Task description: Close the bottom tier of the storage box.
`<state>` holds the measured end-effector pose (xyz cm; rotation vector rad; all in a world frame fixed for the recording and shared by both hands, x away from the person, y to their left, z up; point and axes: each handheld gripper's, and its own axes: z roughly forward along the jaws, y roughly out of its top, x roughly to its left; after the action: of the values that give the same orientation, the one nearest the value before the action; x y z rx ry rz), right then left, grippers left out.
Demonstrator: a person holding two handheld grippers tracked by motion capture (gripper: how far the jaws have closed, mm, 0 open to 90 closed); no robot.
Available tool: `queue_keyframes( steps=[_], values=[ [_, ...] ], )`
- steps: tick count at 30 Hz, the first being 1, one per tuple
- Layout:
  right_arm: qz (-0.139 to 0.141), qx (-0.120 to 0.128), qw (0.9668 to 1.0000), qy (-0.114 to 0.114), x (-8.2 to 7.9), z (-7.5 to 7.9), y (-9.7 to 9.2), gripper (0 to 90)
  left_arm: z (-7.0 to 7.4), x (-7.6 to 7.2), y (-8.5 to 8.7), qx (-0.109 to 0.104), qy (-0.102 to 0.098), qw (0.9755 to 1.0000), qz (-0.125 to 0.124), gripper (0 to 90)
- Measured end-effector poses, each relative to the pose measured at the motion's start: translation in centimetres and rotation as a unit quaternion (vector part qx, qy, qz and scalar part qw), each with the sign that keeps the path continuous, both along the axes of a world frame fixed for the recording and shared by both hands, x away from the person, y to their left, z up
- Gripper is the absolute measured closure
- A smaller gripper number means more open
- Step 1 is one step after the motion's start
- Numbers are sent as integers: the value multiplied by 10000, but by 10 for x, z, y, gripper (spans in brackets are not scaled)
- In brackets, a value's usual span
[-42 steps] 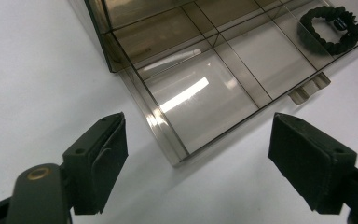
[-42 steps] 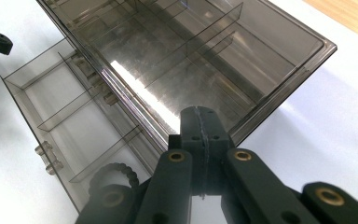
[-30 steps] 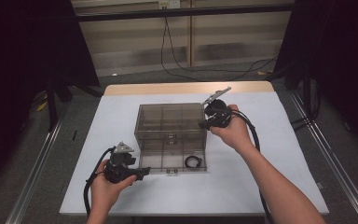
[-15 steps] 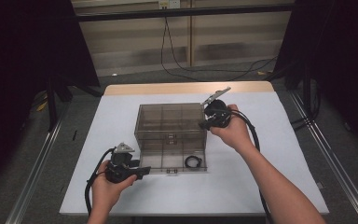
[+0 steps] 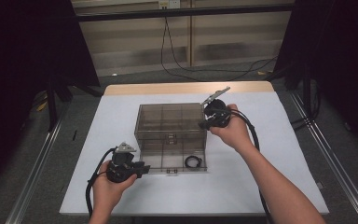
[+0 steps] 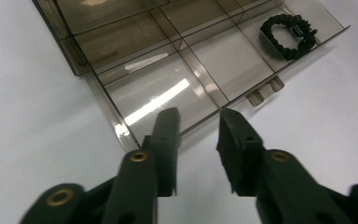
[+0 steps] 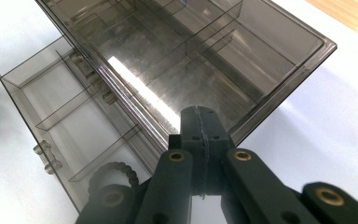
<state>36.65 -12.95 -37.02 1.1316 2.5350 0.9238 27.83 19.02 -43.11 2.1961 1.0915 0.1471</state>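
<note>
clear compartment box (image 5: 170, 135) with a black bracelet (image 5: 193, 162), no legible writing.

A: What's different from a second ago?
B: The left gripper (image 5: 142, 169) has its jaws narrower; they have just been closing at the near edge of the smoky plastic box (image 5: 177, 163), with nothing yet pinched between them.

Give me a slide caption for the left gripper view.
Hand-held gripper at the front edge of a smoky clear compartment box; black bracelet inside.
</note>
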Motion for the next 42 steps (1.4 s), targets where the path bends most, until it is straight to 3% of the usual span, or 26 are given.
queue_keyframes(
  steps=[9, 11, 15, 42],
  values=[
    [-20, 27, 10000, 28, 0, 0, 0, 900, -2, -3, -11, -73, 32, 9998, 164, 878],
    [-47, 4, 10000, 22, 0, 0, 0, 900, -3, -3, -13, 2, 61, 9999, 149, 898],
    [-65, -12, 10000, 33, 0, 1, 1, 900, -8, -6, -20, 23, 147, 9998, 157, 900],
    [-33, -89, 10000, 15, 0, 1, 2, 900, -23, -13, -54, 290, -19, 9995, 84, 900]
  ],
)
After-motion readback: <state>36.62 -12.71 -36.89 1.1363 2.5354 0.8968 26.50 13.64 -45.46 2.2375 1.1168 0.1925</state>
